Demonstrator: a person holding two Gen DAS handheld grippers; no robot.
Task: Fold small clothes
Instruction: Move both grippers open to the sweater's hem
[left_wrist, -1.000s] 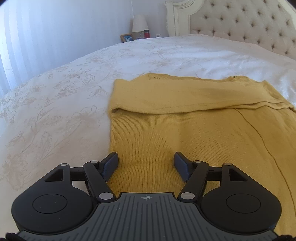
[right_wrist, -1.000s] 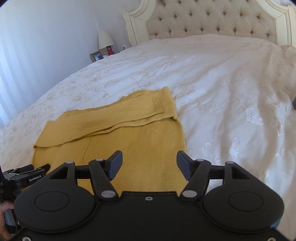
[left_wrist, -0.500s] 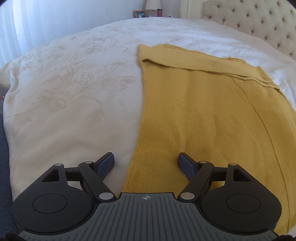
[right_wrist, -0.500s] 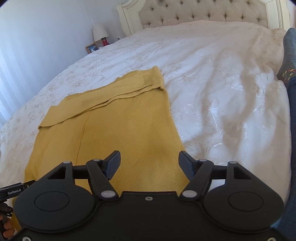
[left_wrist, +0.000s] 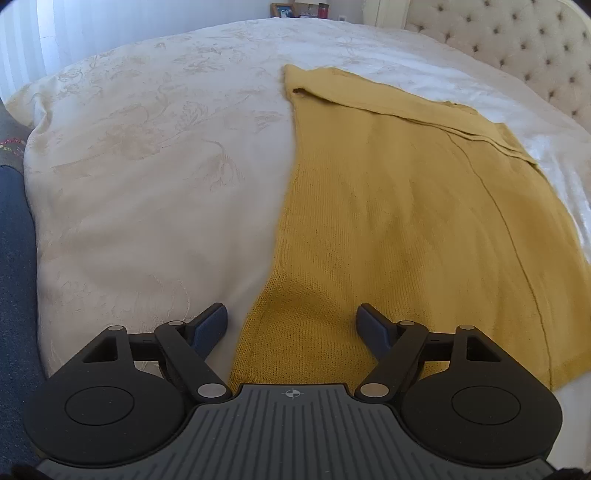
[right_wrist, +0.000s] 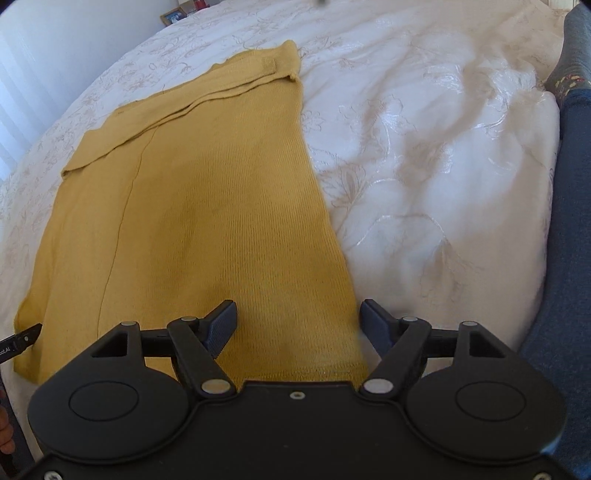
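A mustard-yellow knit garment (left_wrist: 406, 206) lies flat on the white bed, with its far end folded over into a band (left_wrist: 388, 107). It also shows in the right wrist view (right_wrist: 207, 206). My left gripper (left_wrist: 291, 325) is open and empty, straddling the garment's near left edge close to its hem corner. My right gripper (right_wrist: 299, 325) is open and empty, straddling the garment's near right edge close to its other hem corner. The tip of the left gripper shows at the left edge of the right wrist view (right_wrist: 20, 338).
The white embroidered bedspread (left_wrist: 147, 177) covers the bed, rumpled to the right of the garment (right_wrist: 443, 166). A tufted headboard (left_wrist: 517, 48) stands at the far end. A nightstand with a photo frame (left_wrist: 282, 9) is beyond the bed. Blue fabric (right_wrist: 565, 258) lies at the bed's side.
Both grippers have pulled back along the garment toward its near hem and lowered. The left one has shifted onto the left edge, the right one onto the right edge. Both stayed open.
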